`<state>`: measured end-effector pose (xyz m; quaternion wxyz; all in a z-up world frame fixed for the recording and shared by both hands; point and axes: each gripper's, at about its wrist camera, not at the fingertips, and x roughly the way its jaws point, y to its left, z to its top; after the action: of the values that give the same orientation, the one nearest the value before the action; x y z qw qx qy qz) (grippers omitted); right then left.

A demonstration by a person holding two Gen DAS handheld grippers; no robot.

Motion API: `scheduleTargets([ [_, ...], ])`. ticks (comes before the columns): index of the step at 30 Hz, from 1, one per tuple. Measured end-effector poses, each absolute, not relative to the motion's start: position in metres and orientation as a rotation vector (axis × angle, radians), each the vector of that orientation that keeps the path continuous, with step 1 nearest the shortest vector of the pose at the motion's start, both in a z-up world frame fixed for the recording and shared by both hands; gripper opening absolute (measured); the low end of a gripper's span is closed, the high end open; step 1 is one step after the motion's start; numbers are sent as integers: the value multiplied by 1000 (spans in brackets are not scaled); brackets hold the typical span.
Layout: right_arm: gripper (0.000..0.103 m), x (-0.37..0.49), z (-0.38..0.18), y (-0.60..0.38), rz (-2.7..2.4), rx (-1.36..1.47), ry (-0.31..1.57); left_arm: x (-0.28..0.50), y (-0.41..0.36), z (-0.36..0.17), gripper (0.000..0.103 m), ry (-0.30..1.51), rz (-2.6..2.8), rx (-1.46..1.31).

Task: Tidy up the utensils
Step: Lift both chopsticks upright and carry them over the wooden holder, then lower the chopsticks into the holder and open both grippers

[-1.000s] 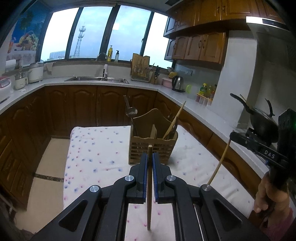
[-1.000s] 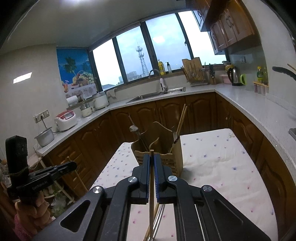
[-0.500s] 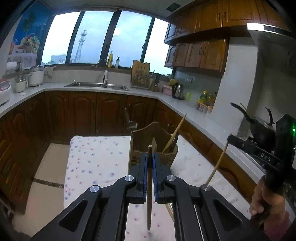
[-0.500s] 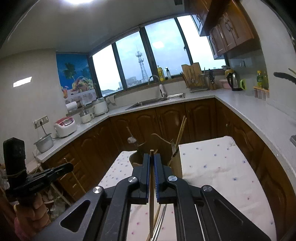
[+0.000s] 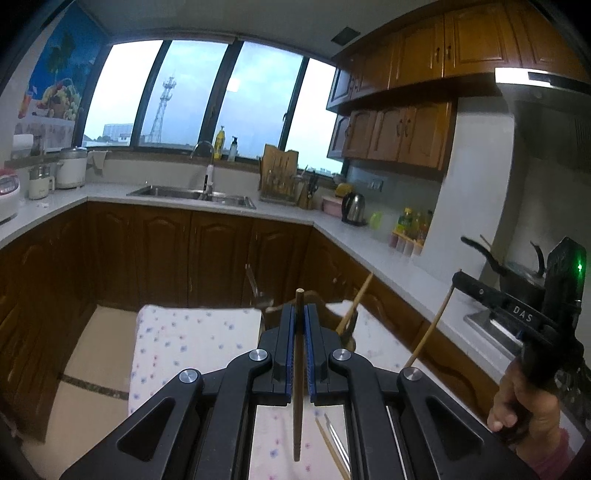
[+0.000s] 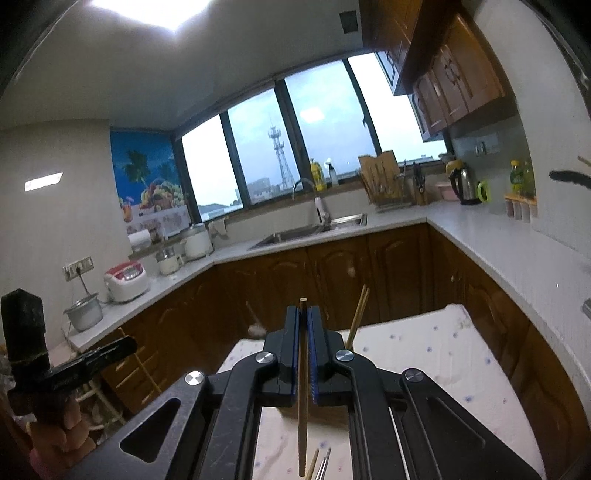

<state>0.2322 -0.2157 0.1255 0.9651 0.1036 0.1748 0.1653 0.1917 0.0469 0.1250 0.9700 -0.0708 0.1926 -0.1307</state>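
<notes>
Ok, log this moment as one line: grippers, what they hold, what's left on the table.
left gripper: shut on chopstick | right gripper: shut on second chopstick | table: loose chopstick and fork remain

Dim kitchen, daylight glowing in through the windows (image 5: 207, 107)

A ceiling light (image 6: 147, 11) is blowing out to white glare in the right view, while cabinets (image 5: 166, 251) are sinking into shadow; fisheye bending is curving the counters (image 6: 498, 251), corners are vignetting black, and everything is looking slightly soft and noisy.
</notes>
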Motion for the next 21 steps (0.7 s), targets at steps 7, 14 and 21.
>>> scheduleTargets([
  [7, 4, 258, 142, -212, 323, 203, 302, 218, 49, 134, 4, 326, -258, -147],
  [14, 4, 282, 157, -204, 291, 178, 243, 242, 51, 132, 4, 255, -236, -172],
  [21, 4, 301, 161, -198, 270, 155, 213, 273, 46, 115, 4, 218, -202, -195],
])
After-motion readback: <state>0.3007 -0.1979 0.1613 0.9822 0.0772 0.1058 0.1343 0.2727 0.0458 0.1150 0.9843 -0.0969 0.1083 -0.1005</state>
